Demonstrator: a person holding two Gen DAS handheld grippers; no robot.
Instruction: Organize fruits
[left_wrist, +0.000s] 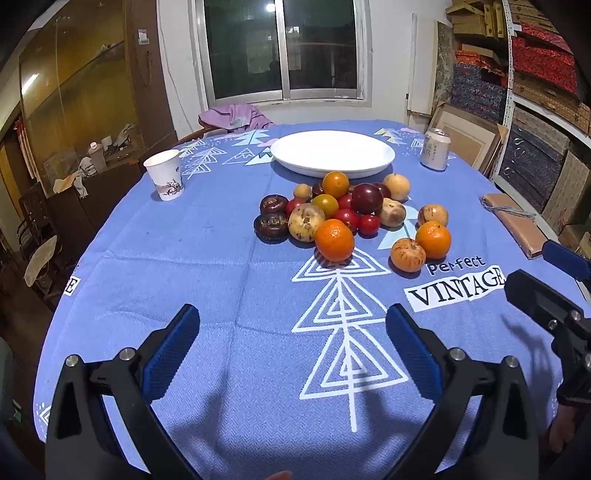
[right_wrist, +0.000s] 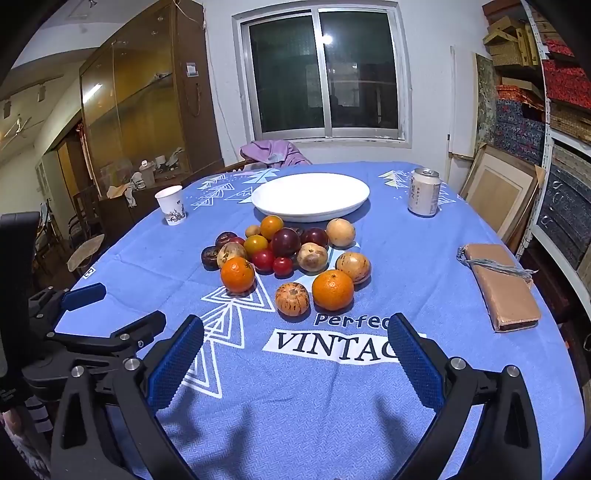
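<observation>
Over the blue surface (left_wrist: 184, 258), left gripper (left_wrist: 291, 332) and right gripper (right_wrist: 295, 343) hover, fingers spread wide, empty; sorting hasn't begun. Next: reach the nearest orange (right_wrist: 332, 290), bound for the plate (right_wrist: 310, 197).

Behind the white plate (right_wrist: 310, 195), my view of the chair is mostly covered by a purple cloth (right_wrist: 275, 152). The can (right_wrist: 424, 192) right of the plate has print too small to read. My fruit pile (left_wrist: 332, 210) hides its rear pieces.
</observation>
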